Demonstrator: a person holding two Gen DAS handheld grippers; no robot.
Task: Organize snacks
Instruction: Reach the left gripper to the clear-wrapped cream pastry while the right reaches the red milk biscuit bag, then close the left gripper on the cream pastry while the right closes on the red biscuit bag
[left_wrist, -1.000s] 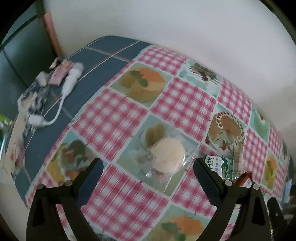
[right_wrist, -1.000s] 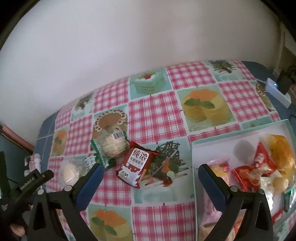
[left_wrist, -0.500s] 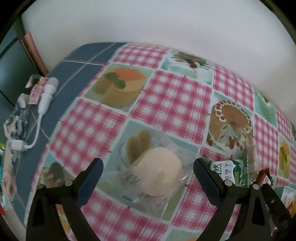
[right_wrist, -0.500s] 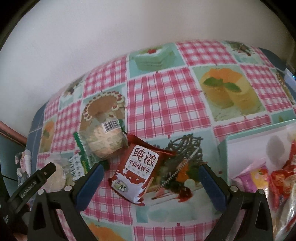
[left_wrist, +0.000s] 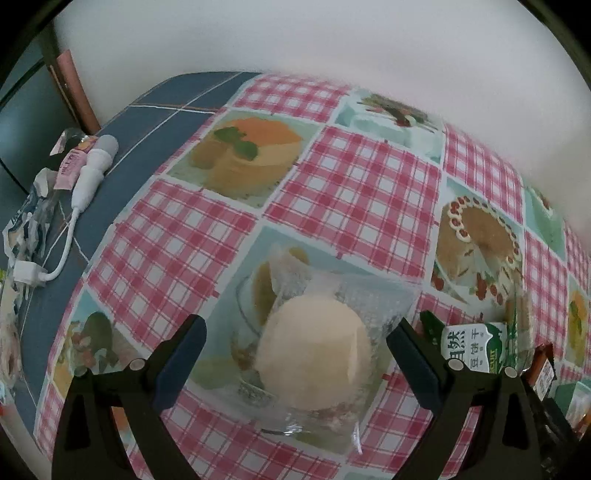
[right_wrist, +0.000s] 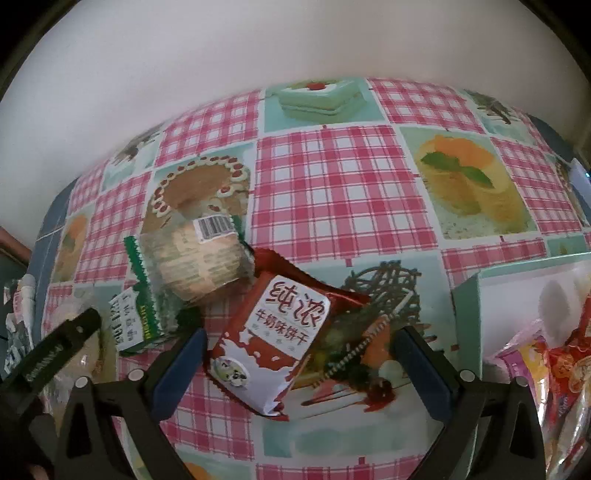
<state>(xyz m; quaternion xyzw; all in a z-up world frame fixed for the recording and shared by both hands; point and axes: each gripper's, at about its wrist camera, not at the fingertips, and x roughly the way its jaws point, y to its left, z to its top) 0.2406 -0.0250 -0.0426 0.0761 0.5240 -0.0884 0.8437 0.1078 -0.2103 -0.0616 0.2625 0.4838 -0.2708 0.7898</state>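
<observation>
A pale round bun in a clear wrapper (left_wrist: 314, 358) lies on the patterned tablecloth between the fingers of my open left gripper (left_wrist: 295, 347), which straddles it without touching. A red milk-biscuit packet (right_wrist: 273, 339) lies between the fingers of my open right gripper (right_wrist: 299, 362). A green-edged packet of round biscuits (right_wrist: 199, 258) lies just left of the red one; its green end shows in the left wrist view (left_wrist: 476, 347). The left gripper's finger (right_wrist: 59, 350) shows at the left of the right wrist view.
A white tray (right_wrist: 513, 291) with several wrapped snacks stands at the right. At the table's left edge lie a white charger cable (left_wrist: 85, 177) and torn wrappers (left_wrist: 29, 218). A white wall runs behind the table.
Both grippers have moved forward and down. The bun now sits between the left fingers and the red packet between the right fingers. Both stay open.
</observation>
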